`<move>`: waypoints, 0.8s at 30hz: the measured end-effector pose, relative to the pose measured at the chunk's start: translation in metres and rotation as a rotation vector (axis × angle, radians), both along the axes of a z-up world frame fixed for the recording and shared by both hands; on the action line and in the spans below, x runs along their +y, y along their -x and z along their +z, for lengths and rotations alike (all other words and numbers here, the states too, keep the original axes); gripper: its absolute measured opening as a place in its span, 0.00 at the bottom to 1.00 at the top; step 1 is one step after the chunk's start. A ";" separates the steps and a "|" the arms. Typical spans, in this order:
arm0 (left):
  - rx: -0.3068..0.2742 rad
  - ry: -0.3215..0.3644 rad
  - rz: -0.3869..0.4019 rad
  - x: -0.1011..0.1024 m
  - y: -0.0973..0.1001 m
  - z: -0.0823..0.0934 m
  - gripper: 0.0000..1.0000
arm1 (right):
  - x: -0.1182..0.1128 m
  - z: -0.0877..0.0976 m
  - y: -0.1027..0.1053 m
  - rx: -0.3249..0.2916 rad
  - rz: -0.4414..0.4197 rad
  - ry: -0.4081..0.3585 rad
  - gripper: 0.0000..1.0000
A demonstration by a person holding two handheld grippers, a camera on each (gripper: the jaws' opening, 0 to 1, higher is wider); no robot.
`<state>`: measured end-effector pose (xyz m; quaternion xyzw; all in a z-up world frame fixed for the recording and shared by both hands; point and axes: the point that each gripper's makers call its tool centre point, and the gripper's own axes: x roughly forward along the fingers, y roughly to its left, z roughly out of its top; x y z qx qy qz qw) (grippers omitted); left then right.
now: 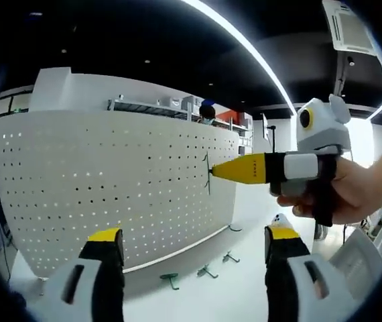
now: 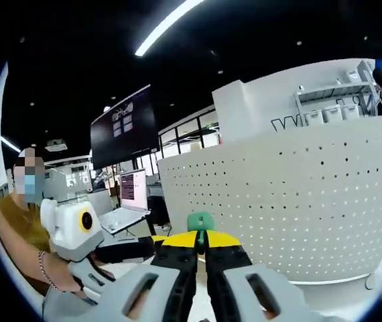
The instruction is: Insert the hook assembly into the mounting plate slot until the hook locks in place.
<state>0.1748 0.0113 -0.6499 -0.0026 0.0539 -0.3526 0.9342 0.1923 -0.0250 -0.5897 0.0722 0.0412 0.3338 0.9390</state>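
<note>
Right claw brought a green hook up to the white pegboard.

The perforated pegboard stood upright on the white worktop, with shelving and a dark screen behind it. Three loose green hooks lay on the worktop along the pegboard's bottom edge, none blocking the way. The right claw had its tips against the board's right part, jaws together, clamped on a green hook ahead of them. The left claw hung back, jaws wide apart, nothing between them.
</note>
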 end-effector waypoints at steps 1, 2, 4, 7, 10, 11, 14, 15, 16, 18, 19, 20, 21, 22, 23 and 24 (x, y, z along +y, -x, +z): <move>0.001 0.002 0.000 0.000 0.000 0.000 0.88 | 0.000 0.001 -0.002 -0.001 -0.003 -0.001 0.01; 0.002 0.003 0.001 0.001 0.000 0.000 0.88 | -0.002 0.002 -0.006 -0.005 -0.022 0.009 0.01; -0.003 -0.004 0.003 0.002 0.001 -0.001 0.88 | -0.002 0.005 -0.009 -0.004 -0.026 0.007 0.01; -0.005 -0.002 0.007 0.004 0.001 -0.002 0.88 | -0.004 0.009 -0.017 -0.009 -0.049 0.015 0.01; -0.002 0.007 0.013 0.007 0.001 -0.002 0.87 | -0.007 0.013 -0.025 -0.019 -0.072 0.021 0.01; 0.000 0.006 0.017 0.008 0.001 -0.003 0.87 | -0.008 0.014 -0.027 -0.018 -0.079 0.019 0.01; 0.000 0.007 0.019 0.010 0.002 -0.004 0.87 | -0.010 0.018 -0.032 -0.023 -0.095 0.020 0.01; -0.002 0.007 0.021 0.011 0.002 -0.004 0.87 | -0.010 0.019 -0.034 -0.026 -0.102 0.020 0.01; -0.001 0.008 0.022 0.012 0.002 -0.005 0.87 | -0.010 0.020 -0.036 -0.028 -0.106 0.020 0.01; -0.001 0.012 0.026 0.013 0.002 -0.004 0.87 | -0.011 0.022 -0.040 -0.034 -0.122 0.022 0.01; -0.002 0.012 0.026 0.014 0.002 -0.004 0.87 | -0.011 0.022 -0.042 -0.035 -0.126 0.021 0.01; -0.001 0.012 0.026 0.014 0.002 -0.004 0.86 | -0.011 0.022 -0.044 -0.035 -0.130 0.022 0.01; -0.001 0.013 0.027 0.015 0.002 -0.005 0.86 | -0.011 0.023 -0.045 -0.036 -0.134 0.021 0.01; -0.001 0.013 0.028 0.015 0.002 -0.005 0.87 | -0.010 0.024 -0.047 -0.042 -0.142 0.025 0.01; -0.001 0.011 0.028 0.016 0.002 -0.005 0.87 | -0.009 0.025 -0.047 -0.046 -0.142 0.024 0.01; -0.001 0.010 0.029 0.017 0.002 -0.005 0.87 | -0.009 0.026 -0.049 -0.048 -0.147 0.025 0.01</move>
